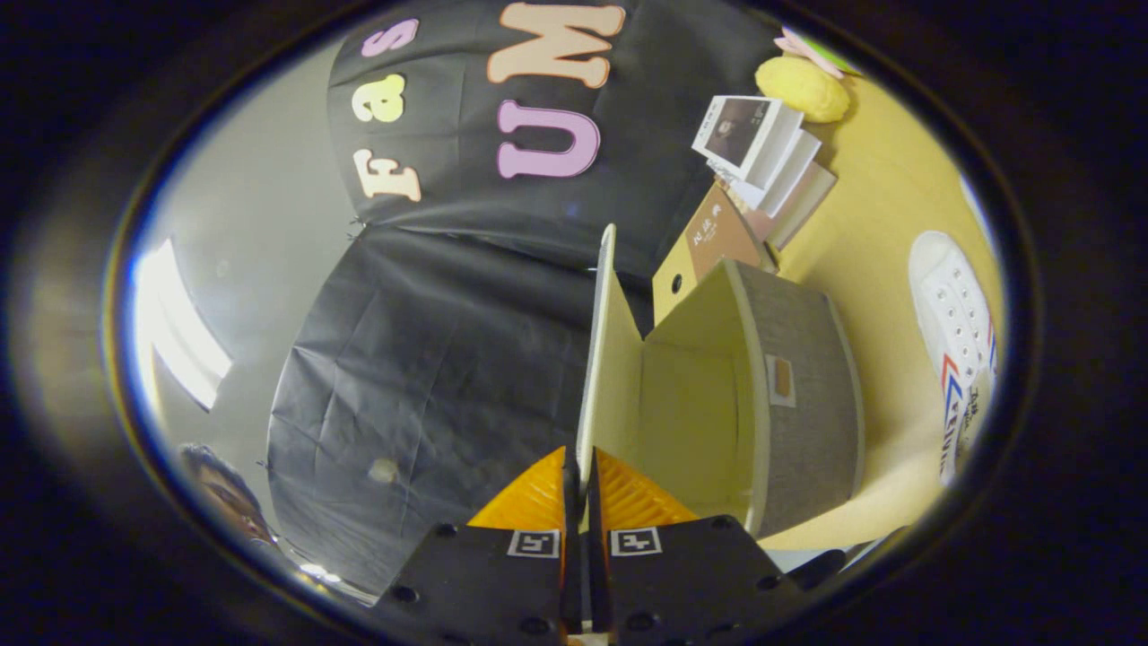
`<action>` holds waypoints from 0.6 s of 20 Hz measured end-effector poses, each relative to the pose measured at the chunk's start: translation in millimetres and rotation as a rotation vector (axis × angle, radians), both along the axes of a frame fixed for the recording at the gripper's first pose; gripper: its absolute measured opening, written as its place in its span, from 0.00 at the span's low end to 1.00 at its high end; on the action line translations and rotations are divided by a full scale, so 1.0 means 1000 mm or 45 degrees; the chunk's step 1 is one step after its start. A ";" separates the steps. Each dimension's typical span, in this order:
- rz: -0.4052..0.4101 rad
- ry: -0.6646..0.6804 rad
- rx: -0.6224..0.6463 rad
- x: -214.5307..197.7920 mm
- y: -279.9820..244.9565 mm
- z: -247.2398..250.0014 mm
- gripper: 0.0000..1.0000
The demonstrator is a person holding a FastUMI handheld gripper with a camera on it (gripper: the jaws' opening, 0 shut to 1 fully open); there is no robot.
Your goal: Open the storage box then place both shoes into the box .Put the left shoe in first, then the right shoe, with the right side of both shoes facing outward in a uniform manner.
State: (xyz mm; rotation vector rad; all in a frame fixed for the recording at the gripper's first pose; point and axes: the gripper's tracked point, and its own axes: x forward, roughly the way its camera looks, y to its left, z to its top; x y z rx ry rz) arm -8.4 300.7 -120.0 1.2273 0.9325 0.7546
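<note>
Grey fabric storage box (798, 395), cream lid (605, 359) pinched in gripper (581, 475).

Black cloth wall (430, 359), yellow tabletop (883, 206), grey wall (bright light strip (179, 323))

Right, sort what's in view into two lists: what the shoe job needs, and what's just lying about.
Job:
- storage box, open and empty
- its lid, raised, both fingers of the gripper closed on its edge
- white shoe, on the yellow table beyond the box

Lying about:
- stack of books
- brown carton
- yellow sponge-like lump
</note>
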 end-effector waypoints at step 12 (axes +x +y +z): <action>0.113 -0.218 -0.001 0.004 0.095 0.070 0.12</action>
